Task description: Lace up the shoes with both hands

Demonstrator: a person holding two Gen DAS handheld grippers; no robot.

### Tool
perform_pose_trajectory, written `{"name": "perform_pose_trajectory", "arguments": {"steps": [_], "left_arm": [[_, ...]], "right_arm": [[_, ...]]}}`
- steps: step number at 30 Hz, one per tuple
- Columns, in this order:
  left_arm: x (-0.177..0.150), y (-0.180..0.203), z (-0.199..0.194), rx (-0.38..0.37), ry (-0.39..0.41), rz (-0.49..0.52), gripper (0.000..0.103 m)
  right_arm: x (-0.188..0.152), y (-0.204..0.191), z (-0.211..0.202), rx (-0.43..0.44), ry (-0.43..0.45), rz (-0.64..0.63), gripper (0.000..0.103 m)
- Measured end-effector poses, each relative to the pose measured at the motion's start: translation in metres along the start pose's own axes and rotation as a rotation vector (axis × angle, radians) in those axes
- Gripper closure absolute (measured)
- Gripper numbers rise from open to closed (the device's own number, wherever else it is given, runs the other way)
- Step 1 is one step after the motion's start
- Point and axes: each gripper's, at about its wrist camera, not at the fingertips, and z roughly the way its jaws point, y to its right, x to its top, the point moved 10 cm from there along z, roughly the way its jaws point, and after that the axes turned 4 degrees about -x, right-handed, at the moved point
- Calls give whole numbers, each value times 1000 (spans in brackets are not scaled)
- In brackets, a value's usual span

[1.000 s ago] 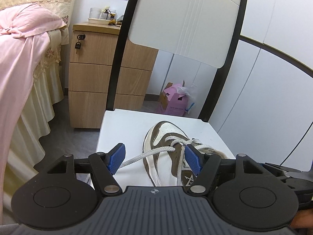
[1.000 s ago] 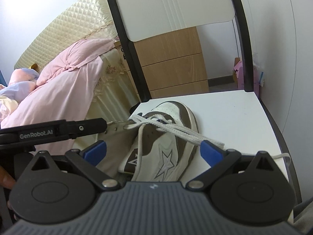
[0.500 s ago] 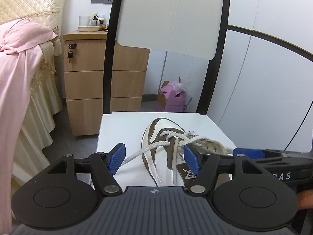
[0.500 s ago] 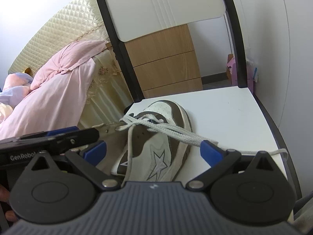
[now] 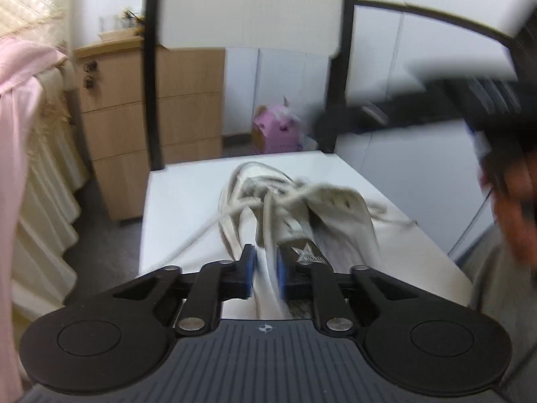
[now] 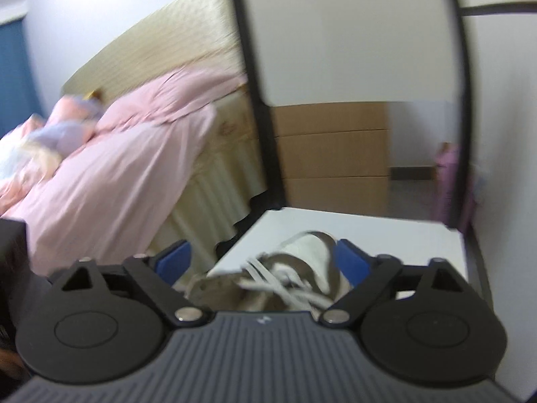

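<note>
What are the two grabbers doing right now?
Left gripper: nearly closed around a white shoelace; a firm pinch cannot be told.
Right gripper: open, holding nothing, above the sneaker.

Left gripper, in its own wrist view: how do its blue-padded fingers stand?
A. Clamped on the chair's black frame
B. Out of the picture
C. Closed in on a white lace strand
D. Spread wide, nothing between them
C: the left gripper has its blue pads drawn close with a white lace running between them, above the shoe.

A brown-and-white shoe [image 5: 268, 198] lies on a white chair seat [image 5: 188, 194], toe toward the backrest, its white laces [image 5: 201, 231] loose, images blurred.
</note>
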Motion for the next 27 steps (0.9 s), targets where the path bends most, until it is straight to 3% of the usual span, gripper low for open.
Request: {"name": "perform_pose_trajectory", "arguments": {"steps": [2,9,12,16,18,22,27], "left_arm": [[-1,4,0,18,-2,36,88],[0,2,2,1,-25,51,87],[-1,5,4,4,-32,96,87],[-1,6,9,-4,-37,124,87],[0,7,11,-10,-40,146,87],[1,8,15,-19,-42,160,87],[1,12,16,-19,-43,166,87]], "right_arm": [[4,-8,14,28,-71,-67,36],[17,-33,57,125,-322,-301,40],[23,-41,73,166,-429,-401,47],[29,-46,92,212,-554,-508,100],[30,-48,87,213,-534,-460,101],[63,-49,65,253,-408,-317,101],[94,-69,35,314,-309,-280,101]]}}
